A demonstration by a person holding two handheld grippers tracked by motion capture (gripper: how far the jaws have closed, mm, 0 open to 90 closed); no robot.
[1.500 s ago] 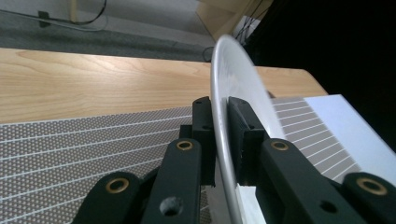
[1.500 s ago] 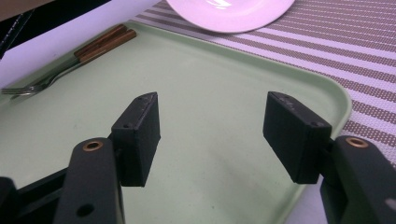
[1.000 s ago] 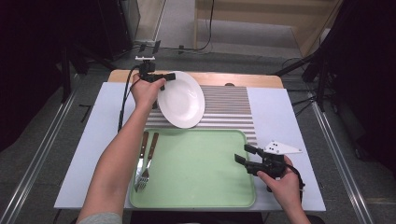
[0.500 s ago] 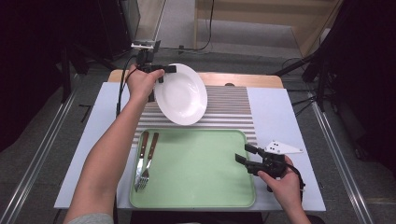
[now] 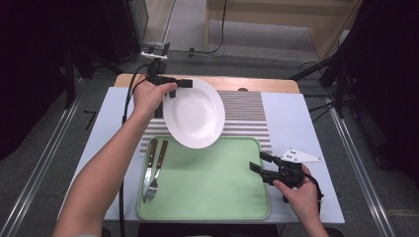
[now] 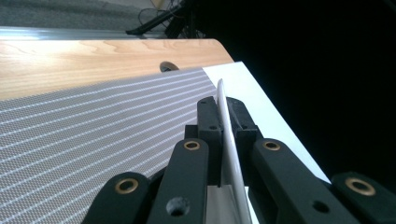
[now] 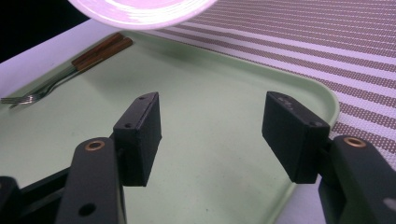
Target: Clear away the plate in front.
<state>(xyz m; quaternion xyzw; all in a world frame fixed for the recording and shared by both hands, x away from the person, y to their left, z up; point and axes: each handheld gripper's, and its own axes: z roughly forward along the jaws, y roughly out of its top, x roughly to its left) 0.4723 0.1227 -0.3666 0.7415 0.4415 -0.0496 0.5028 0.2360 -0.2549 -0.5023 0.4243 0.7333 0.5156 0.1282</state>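
The left gripper (image 5: 182,84) pinches the white plate (image 5: 194,114) by its rim, tilted above the green tray (image 5: 207,197), so it could slip, while the right gripper (image 5: 260,163) waits spread.

Plate (image 7: 142,10) cut off by the top edge in the right gripper view, only its lower rim showing. In the left gripper view, plate (image 6: 229,140) seen edge-on, face hidden. Fork (image 5: 157,170) and knife (image 5: 148,168) too small to tell tines or blade detail.
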